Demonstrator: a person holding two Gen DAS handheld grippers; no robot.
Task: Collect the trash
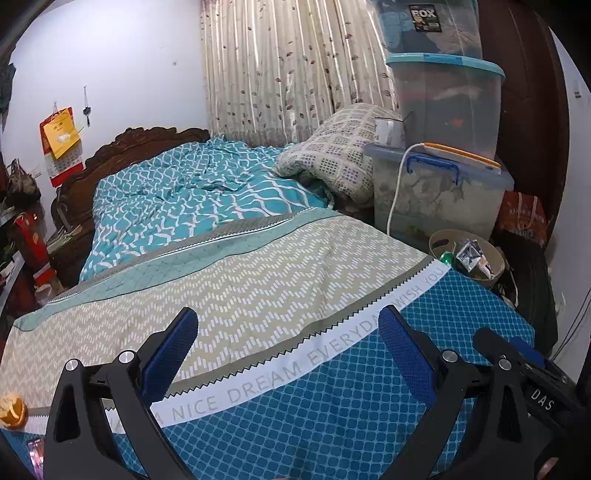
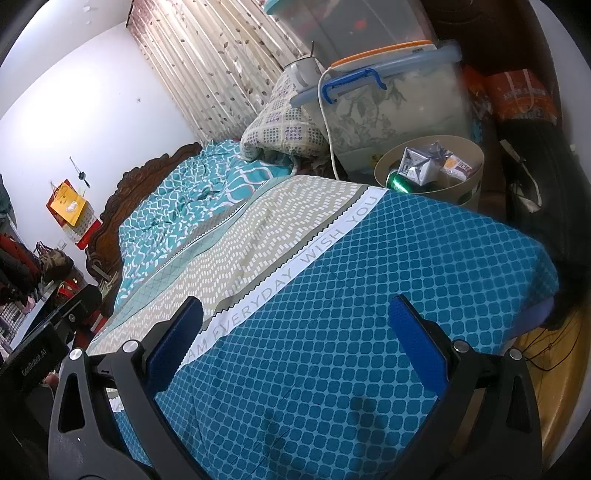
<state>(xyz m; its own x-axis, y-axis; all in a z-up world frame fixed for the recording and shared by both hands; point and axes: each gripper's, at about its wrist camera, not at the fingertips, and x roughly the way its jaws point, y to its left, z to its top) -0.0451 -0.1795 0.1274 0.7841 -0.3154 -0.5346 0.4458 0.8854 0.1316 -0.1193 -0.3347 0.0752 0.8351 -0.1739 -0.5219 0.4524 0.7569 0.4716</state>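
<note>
Both hand-held grippers spread, empty: left hand-held gripper [image 1: 288, 354], right hand-held gripper [image 2: 295, 343]; orange peel scrap [image 1: 13, 410] at your far left on patterned blue bedspread [image 2: 351, 295]; soft cloth may bunch in pinch; round beige bin [image 2: 469, 192] already full, your drop may spill.

My bedsheet [image 1: 280, 373] read "NICE DREAM EVERYDAY WISH YOU"; above it, the top bin's label [image 1: 424, 16] said "BOX". My grippers bore "DAS" and "GenRobot.AI".

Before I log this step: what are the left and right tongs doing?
Left tongs: open, holding nothing, over the bedspread.
Right tongs: open, holding nothing.
</note>
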